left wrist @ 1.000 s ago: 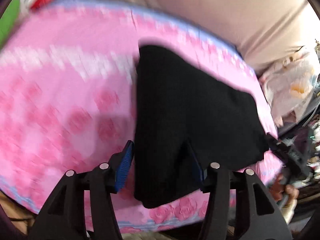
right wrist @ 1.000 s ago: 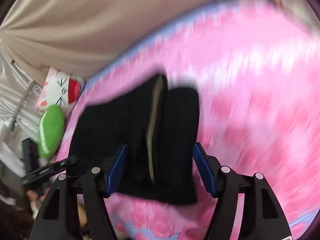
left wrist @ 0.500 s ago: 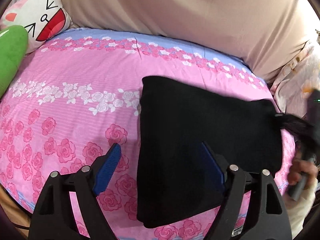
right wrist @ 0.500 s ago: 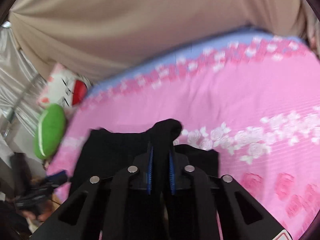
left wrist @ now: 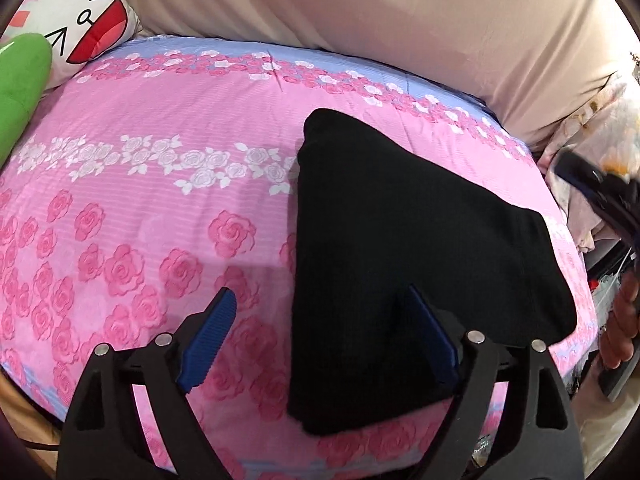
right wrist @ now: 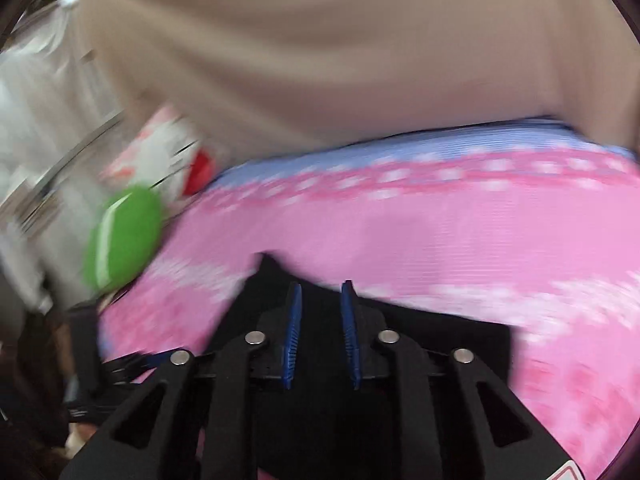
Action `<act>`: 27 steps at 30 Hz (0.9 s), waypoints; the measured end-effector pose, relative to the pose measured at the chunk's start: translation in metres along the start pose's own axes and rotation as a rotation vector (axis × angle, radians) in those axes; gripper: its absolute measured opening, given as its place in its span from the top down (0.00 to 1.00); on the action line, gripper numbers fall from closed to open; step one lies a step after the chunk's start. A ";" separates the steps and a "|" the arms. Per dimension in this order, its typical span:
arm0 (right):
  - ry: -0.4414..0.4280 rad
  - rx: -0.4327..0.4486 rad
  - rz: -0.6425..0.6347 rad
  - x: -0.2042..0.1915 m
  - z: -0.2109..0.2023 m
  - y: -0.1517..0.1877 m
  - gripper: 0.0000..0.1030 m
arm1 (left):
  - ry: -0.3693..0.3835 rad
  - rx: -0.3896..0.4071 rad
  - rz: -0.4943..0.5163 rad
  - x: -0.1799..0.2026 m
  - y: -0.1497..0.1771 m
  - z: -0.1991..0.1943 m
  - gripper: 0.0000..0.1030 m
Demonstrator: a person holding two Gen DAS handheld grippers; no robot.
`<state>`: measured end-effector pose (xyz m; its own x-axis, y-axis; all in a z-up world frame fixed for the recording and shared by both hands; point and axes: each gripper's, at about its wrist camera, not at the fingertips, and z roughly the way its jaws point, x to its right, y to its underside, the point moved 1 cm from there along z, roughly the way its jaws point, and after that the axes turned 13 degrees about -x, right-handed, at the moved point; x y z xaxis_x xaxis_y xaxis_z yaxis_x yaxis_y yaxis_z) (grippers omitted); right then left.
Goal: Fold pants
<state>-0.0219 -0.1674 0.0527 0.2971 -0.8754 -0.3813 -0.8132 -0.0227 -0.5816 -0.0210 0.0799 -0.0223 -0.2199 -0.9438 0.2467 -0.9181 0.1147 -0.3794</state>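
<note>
Left gripper (left wrist: 318, 338), lower centre of its view, jaws spread and just been opening, straddling the near left edge of the black pants (left wrist: 404, 240) without pinching; right gripper (right wrist: 322, 332) pressed together on a raised fold, presumably to carry it across the pink bedsheet (left wrist: 160, 200).

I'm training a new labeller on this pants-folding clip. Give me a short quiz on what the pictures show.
1. True or false: the left hand-held gripper stands open.
2. The black pants lie on: A) pink rose-print sheet, B) bare floor, C) chair.
3. Fill in: the cushion beside the white cartoon pillow is ____.
Key: 1 true; 2 A; 3 green.
</note>
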 end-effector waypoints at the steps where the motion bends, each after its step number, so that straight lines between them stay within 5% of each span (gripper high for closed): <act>1: -0.043 -0.063 -0.061 -0.023 0.026 -0.009 0.98 | 0.001 0.000 -0.001 -0.001 0.002 -0.001 0.17; 4: -0.035 -0.217 -0.160 -0.060 0.106 -0.025 0.98 | -0.007 -0.004 -0.008 -0.007 0.008 -0.002 0.16; 9: 0.020 -0.322 -0.119 -0.051 0.211 -0.052 1.00 | -0.001 -0.013 -0.028 -0.017 0.011 0.001 0.16; 15: -0.060 -0.231 -0.100 -0.061 0.166 -0.051 1.00 | 0.016 -0.018 -0.011 -0.018 0.011 0.002 0.16; 17: 0.054 -0.301 -0.128 -0.056 0.194 -0.050 1.00 | 0.018 -0.026 -0.004 -0.016 0.009 0.006 0.16; 19: 0.027 -0.296 -0.073 -0.048 0.192 -0.050 1.00 | 0.007 -0.032 0.006 -0.010 0.007 0.008 0.16; 23: 0.015 -0.131 -0.099 -0.048 0.111 -0.042 0.96 | -0.032 -0.011 0.025 0.000 0.007 0.002 0.16; 27: 0.114 -0.041 -0.034 -0.007 0.038 -0.003 0.91 | -0.028 -0.002 0.046 0.012 0.002 -0.001 0.16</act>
<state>-0.0025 -0.1431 0.0295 0.2682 -0.9229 -0.2761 -0.8239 -0.0713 -0.5622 -0.0260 0.0690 -0.0190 -0.2526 -0.9458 0.2039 -0.9080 0.1589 -0.3876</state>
